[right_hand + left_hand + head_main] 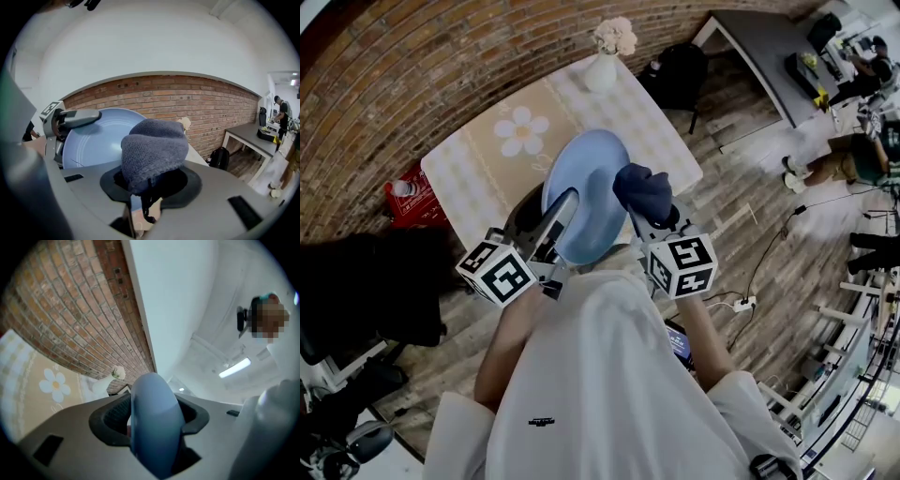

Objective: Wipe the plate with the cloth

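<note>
Pinching the plate (pixel 592 173) at its rim, left tongs (pixel 565 208) hold it; right tongs (pixel 654 217) clamp the dark cloth (pixel 644 190) beside it.

Open-plan lab or office space, brick wall (pixel 412 84), wood-plank floor (pixel 741 216), grey desk (pixel 759 56), power strip (pixel 742 303) with cables, person (pixel 282 115) at far workbench.

A white vase (pixel 601 71) of flowers stands on the daisy-patterned table (pixel 478 183).

The cloth (pixel 645 192) covers the plate's (pixel 586 187) rim at three o'clock, the left tool (pixel 566 202) at eight o'clock. The plate hides the counter's (pixel 478 178) near edge.
</note>
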`<action>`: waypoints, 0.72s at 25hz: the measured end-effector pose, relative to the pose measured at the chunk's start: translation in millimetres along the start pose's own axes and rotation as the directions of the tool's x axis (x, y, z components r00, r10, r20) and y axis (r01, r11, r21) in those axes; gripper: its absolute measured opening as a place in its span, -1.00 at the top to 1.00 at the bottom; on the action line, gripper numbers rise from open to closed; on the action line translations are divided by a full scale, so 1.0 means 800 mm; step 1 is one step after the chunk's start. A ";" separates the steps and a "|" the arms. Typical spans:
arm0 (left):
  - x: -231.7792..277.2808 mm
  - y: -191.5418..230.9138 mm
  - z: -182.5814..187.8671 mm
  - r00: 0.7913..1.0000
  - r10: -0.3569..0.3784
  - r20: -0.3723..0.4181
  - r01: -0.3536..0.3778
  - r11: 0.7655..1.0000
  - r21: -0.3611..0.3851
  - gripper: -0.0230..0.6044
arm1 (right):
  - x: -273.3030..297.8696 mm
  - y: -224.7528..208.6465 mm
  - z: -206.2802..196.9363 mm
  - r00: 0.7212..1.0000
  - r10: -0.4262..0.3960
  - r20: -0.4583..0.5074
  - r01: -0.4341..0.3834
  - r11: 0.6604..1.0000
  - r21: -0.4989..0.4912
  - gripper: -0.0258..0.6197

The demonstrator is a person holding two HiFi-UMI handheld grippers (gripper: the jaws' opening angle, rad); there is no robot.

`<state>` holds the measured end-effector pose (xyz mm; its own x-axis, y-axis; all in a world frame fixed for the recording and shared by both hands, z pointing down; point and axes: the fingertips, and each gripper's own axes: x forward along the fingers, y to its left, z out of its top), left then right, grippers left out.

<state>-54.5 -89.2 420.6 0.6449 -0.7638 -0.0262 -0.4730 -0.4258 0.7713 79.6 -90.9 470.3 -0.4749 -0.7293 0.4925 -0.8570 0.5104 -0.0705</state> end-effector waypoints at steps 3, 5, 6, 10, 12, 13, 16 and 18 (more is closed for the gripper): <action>0.004 0.005 -0.013 0.994 0.096 -0.052 -0.084 0.975 0.204 0.10 | -0.005 0.001 0.009 0.999 -0.005 0.032 0.004 1.000 0.015 0.51; 0.007 0.006 -0.018 0.989 0.136 -0.059 -0.112 0.948 0.296 0.10 | -0.007 0.002 0.013 0.999 -0.005 0.048 0.004 1.000 0.024 0.51; 0.009 0.005 -0.020 0.987 0.150 -0.060 -0.121 0.935 0.334 0.10 | -0.008 0.003 0.015 0.999 -0.005 0.054 0.004 1.000 0.029 0.51; 0.016 -0.004 -0.026 0.981 0.184 -0.062 -0.136 0.878 0.460 0.10 | -0.009 0.005 0.016 0.997 -0.010 0.077 0.007 0.999 0.048 0.51; 0.019 -0.009 -0.028 0.981 0.183 -0.067 -0.128 0.865 0.485 0.10 | -0.010 0.006 0.016 0.996 -0.020 0.084 0.017 0.999 0.038 0.51; 0.020 -0.011 -0.029 0.981 0.181 -0.070 -0.124 0.863 0.489 0.10 | -0.010 0.007 0.016 0.996 -0.024 0.087 0.022 0.999 0.028 0.51; 0.023 -0.013 -0.029 0.981 0.181 -0.071 -0.121 0.856 0.502 0.10 | -0.008 0.012 0.017 0.996 -0.023 0.091 0.022 1.000 0.016 0.51; 0.022 -0.015 -0.029 0.981 0.182 -0.071 -0.121 0.850 0.512 0.10 | -0.007 0.013 0.017 0.996 -0.023 0.092 0.021 1.000 0.024 0.51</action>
<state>-23.1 -86.3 425.4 0.5889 -0.7924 0.1593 -0.7876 -0.5183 0.3332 70.7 -87.6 455.5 -0.4718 -0.7794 0.4123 -0.8711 0.4845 -0.0809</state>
